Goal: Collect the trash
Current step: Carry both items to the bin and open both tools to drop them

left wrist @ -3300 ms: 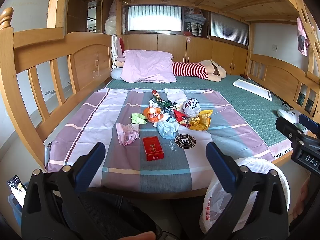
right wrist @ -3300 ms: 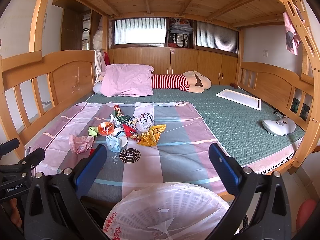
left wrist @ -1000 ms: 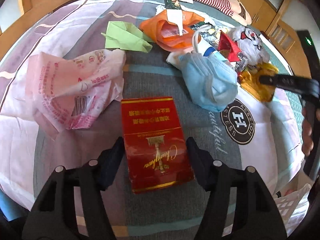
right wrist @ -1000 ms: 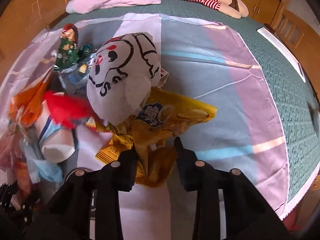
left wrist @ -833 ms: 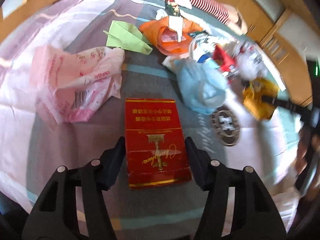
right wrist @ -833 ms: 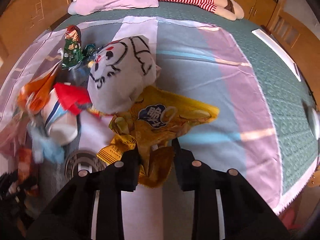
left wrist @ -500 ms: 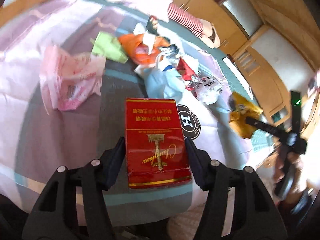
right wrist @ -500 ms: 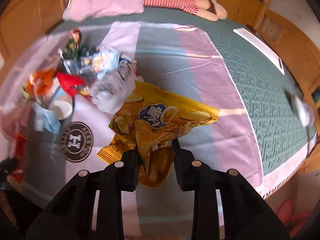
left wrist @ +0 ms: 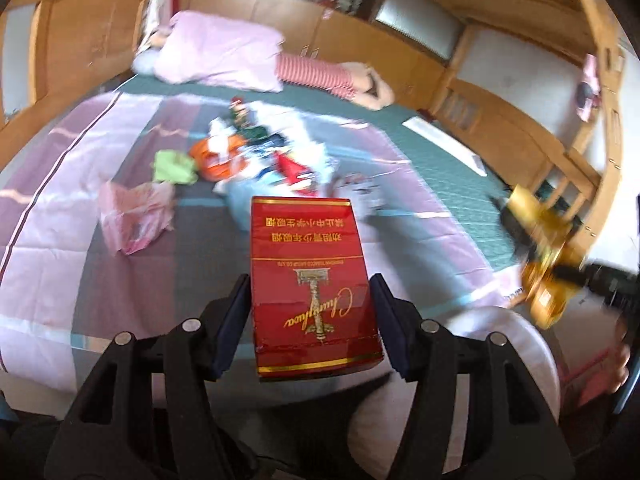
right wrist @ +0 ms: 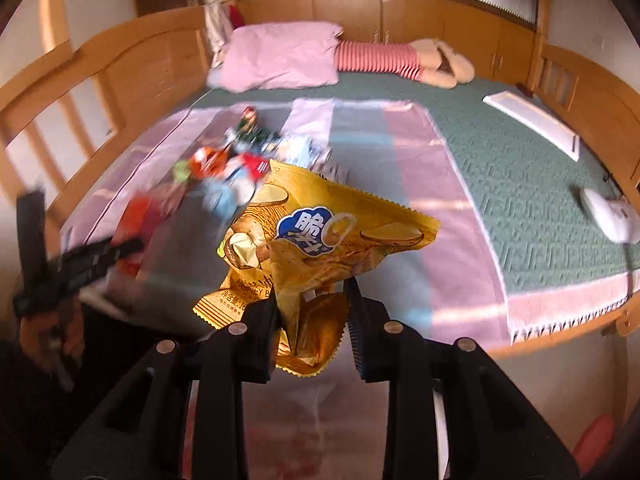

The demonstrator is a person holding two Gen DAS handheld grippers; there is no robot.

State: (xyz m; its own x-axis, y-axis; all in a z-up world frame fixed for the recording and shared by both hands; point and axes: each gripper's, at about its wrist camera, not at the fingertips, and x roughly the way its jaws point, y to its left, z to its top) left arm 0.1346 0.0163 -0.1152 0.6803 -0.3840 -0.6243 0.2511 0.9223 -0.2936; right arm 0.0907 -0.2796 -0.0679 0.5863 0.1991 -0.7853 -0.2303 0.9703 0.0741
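My left gripper (left wrist: 312,312) is shut on a red cigarette box (left wrist: 312,280), held in the air above the near edge of the bed. My right gripper (right wrist: 314,320) is shut on a crumpled yellow chip bag (right wrist: 320,236), also lifted off the bed; the same chip bag (left wrist: 544,264) shows blurred at the right of the left wrist view. A pile of trash (left wrist: 256,156) lies on the striped sheet: a pink plastic bag (left wrist: 136,212), green paper (left wrist: 172,166), an orange wrapper (left wrist: 216,156) and a blue mask. A white-lined bin (left wrist: 500,344) shows below the bed edge.
Wooden rails (right wrist: 100,80) run along both long sides of the bed. A pink pillow (right wrist: 280,56) and a striped plush toy (right wrist: 400,60) lie at the far end. A white slat (right wrist: 532,124) and a white device (right wrist: 608,216) rest on the green mat at right.
Both grippers have lifted their loads off the bed and drawn back toward its near edge. The trash pile now lies farther away, and the bin has come into the left wrist view.
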